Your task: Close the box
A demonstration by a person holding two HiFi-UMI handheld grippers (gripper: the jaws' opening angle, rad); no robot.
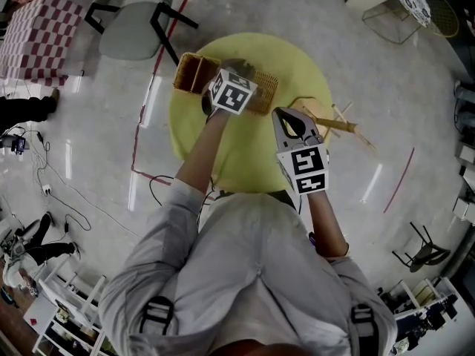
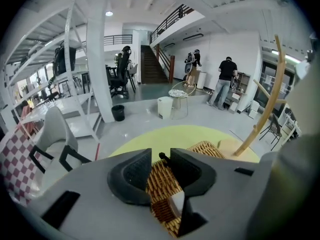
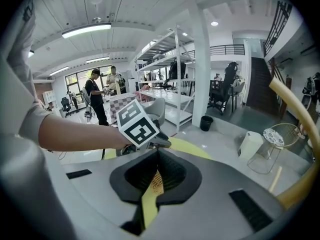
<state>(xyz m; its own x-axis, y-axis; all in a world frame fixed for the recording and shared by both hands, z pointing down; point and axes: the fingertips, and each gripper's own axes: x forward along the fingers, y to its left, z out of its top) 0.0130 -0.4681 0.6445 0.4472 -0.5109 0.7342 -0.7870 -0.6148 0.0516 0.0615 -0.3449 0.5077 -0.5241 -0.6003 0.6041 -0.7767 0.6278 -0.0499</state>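
A woven wicker box (image 1: 191, 73) stands at the far side of the round yellow table (image 1: 245, 154), its wicker lid (image 2: 161, 184) beneath my left gripper. My left gripper (image 1: 228, 71) hangs over the box, partly hidden by its marker cube. In the left gripper view its jaws (image 2: 161, 158) stand apart, with the wicker weave showing in the gap and no pad pressing on it. My right gripper (image 1: 291, 124) hovers over the table to the right of the box. Its fingertips (image 3: 157, 151) meet, with nothing between them.
A wooden stick stand (image 1: 334, 121) sits at the table's right edge. A grey chair (image 1: 133, 21) and a checkered cloth (image 1: 37, 35) are at the far left, a wire side table (image 1: 404, 6) at the far right. Red tape lines (image 1: 145, 117) mark the floor. People stand in the background.
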